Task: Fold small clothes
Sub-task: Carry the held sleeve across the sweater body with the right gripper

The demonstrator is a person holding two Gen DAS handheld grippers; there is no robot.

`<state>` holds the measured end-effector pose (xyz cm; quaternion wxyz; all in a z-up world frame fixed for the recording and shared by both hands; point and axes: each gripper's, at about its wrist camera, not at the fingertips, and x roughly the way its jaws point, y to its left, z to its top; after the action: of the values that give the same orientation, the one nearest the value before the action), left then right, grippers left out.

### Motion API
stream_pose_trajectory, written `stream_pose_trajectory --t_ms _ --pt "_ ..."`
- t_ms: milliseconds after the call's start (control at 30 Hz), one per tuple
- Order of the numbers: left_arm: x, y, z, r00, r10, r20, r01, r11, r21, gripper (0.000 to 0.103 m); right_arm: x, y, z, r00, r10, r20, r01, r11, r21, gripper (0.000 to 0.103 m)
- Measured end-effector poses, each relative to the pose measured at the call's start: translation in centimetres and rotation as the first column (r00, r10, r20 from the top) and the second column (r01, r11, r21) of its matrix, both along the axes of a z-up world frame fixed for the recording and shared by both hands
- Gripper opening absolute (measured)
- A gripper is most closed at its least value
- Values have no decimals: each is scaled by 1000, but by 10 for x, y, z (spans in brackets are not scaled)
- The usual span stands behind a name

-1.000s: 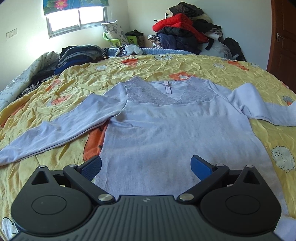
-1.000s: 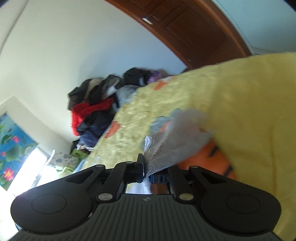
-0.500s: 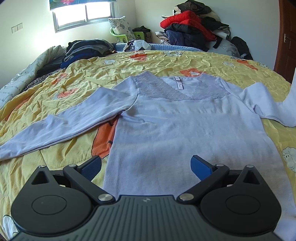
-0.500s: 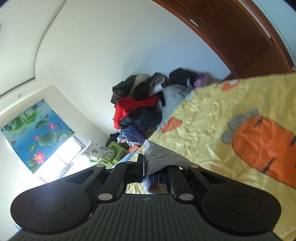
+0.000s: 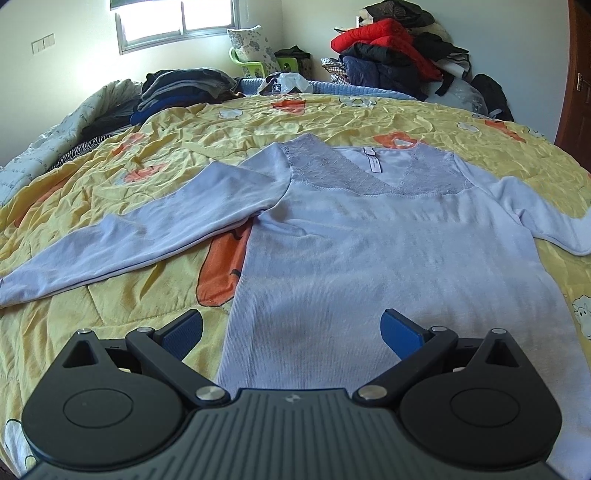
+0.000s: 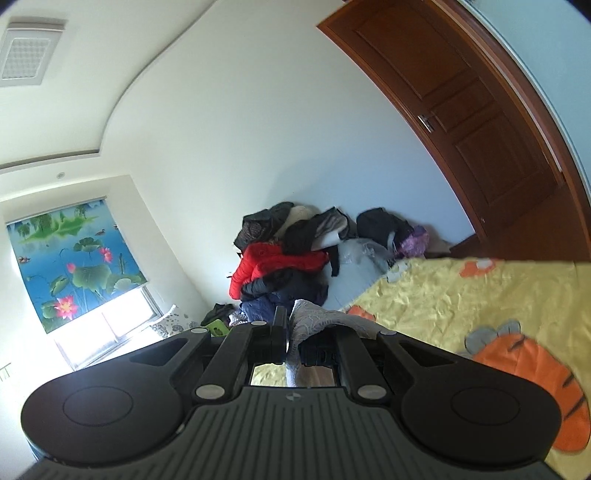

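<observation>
A pale lilac long-sleeved top (image 5: 388, 258) with a lace neckline lies flat, front up, on the yellow quilt (image 5: 140, 288). Its left sleeve (image 5: 122, 251) stretches out to the left. The right sleeve runs off the right edge of the left wrist view. My left gripper (image 5: 291, 328) hovers open over the hem, nothing between its blue pads. My right gripper (image 6: 291, 332) is shut on a lacy cuff (image 6: 317, 317) of pale fabric, held up above the bed and pointing about level at the far wall.
Piles of dark clothes (image 5: 177, 88) sit at the bed's far left. A heap of red and dark jackets (image 5: 391, 48) stands against the far wall. A brown wooden door (image 6: 480, 122) is on the right. A window (image 5: 177, 22) lights the far left corner.
My right gripper rose with the cuff and levelled out; the bed dropped lower in its view. The right sleeve end has lifted out of the left wrist view. My left gripper barely moved.
</observation>
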<state>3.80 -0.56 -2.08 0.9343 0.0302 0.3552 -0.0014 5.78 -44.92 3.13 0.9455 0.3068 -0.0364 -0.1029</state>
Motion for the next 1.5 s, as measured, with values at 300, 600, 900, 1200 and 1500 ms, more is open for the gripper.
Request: stream_pose_trajectory --t_ms 300,600,900,1200,1500 --pt "2 6 -4 1000 19 9 -19 1000 0 103 12 5 -55 990 63 -125 -43 988 151 10" --pt "8 17 -15 995 60 77 -62 998 29 103 25 36 -100 960 175 -219 -117 960 255 10" --pt "16 27 -26 994 90 57 -91 996 23 103 39 66 -85 939 253 -232 -208 957 202 10" --pt "16 29 -29 994 86 66 -88 996 14 103 63 103 -71 908 332 -257 -291 939 184 10" --pt "14 34 -32 993 86 87 -85 996 -20 103 88 139 -63 879 391 -273 -346 917 200 10"
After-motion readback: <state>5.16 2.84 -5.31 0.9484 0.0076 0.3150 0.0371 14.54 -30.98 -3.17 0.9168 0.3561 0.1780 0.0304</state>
